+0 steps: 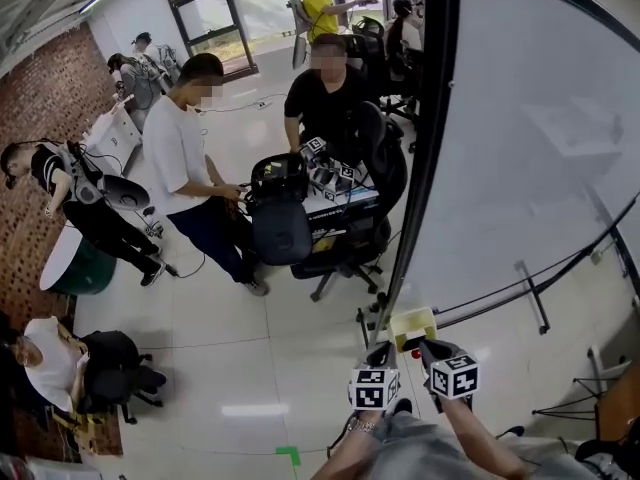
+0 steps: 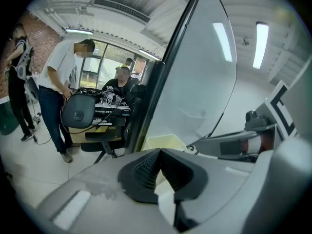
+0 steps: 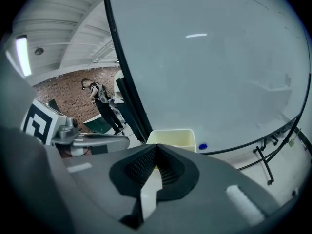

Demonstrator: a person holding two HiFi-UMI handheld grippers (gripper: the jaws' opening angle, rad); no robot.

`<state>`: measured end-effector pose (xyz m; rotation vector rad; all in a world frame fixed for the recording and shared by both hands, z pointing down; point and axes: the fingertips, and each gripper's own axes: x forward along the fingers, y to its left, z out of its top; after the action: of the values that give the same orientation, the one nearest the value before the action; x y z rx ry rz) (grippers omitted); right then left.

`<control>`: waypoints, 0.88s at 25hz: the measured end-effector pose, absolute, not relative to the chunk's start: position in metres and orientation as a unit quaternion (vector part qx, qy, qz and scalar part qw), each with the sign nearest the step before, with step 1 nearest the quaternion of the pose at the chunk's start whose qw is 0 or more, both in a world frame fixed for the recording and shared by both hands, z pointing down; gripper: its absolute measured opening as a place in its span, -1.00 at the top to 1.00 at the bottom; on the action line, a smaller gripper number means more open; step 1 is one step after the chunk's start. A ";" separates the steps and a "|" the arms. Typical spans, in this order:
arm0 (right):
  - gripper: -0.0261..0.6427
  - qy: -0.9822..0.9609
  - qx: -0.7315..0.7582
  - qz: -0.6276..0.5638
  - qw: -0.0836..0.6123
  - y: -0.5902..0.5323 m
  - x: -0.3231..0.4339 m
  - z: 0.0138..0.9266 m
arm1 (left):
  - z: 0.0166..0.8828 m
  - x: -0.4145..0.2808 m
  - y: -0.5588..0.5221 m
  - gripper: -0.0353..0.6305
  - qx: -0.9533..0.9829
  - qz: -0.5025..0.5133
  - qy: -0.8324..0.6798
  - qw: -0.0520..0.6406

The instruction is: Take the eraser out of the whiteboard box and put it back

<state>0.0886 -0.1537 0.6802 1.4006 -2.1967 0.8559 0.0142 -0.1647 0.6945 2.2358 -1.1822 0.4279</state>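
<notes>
Nothing is done yet. The left gripper [image 2: 158, 152] and right gripper [image 3: 156, 147] hover pressed together and empty near the pale yellow plastic whiteboard box [image 3: 171, 138]. The eraser is unseen and probably still inside.

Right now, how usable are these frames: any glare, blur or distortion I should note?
Head view: fisheye bends the edge of the whiteboard; even light, sharp. Left gripper view: a bright streak glares on the whiteboard; the left gripper, near the lens, is soft; corners black. Right gripper view: a fainter streak on the whiteboard, right gripper soft, box sharp.
</notes>
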 end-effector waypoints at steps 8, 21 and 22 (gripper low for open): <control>0.91 -0.810 0.467 0.306 0.182 -0.082 0.091 0.681 | 0.695 0.042 -0.092 0.88 0.834 0.183 -0.445 0.270; 0.91 -0.810 0.432 0.351 0.187 0.057 0.124 0.694 | 0.707 0.095 0.063 0.88 0.820 0.211 -0.455 0.277; 0.91 -0.812 0.430 0.350 0.182 0.057 0.123 0.691 | 0.704 0.094 0.064 0.88 0.821 0.208 -0.455 0.275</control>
<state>0.1226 0.0574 0.6913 1.2126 -2.2923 0.9874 0.0939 0.0639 0.7036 2.2066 -1.2233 0.5598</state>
